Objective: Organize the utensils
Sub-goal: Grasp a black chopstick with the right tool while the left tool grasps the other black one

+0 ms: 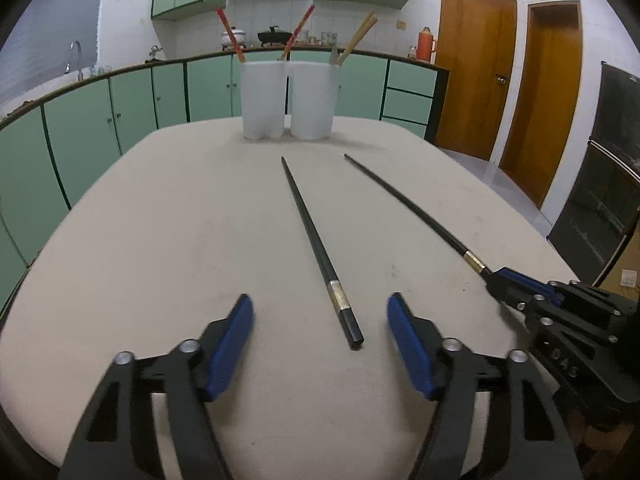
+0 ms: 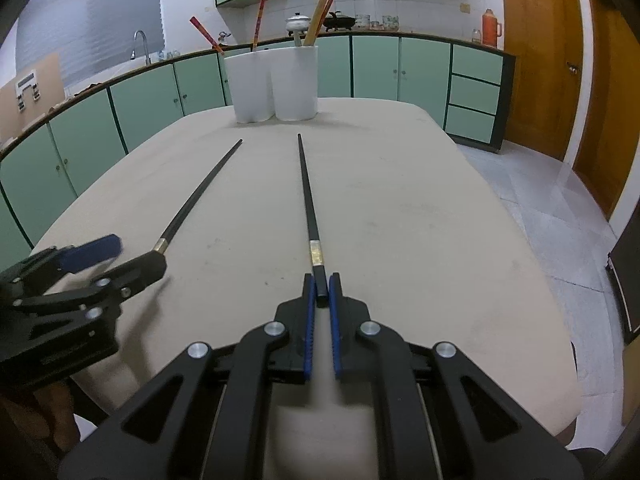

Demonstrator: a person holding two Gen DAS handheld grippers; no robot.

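Matte beige table [image 1: 160, 240]; right fingers [image 2: 321, 286] clenched on slim black chopstick [image 2: 306, 184], left fingers [image 1: 320, 320] released.

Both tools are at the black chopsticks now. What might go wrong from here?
1. The right tool pinches its chopstick only at the very butt end, so the long shaft may pivot or slip when lifted.
2. The left tool is open around the other chopstick, which lies off-centre; closing may roll it away.
3. The holder already has slanted chopsticks that could block insertion.
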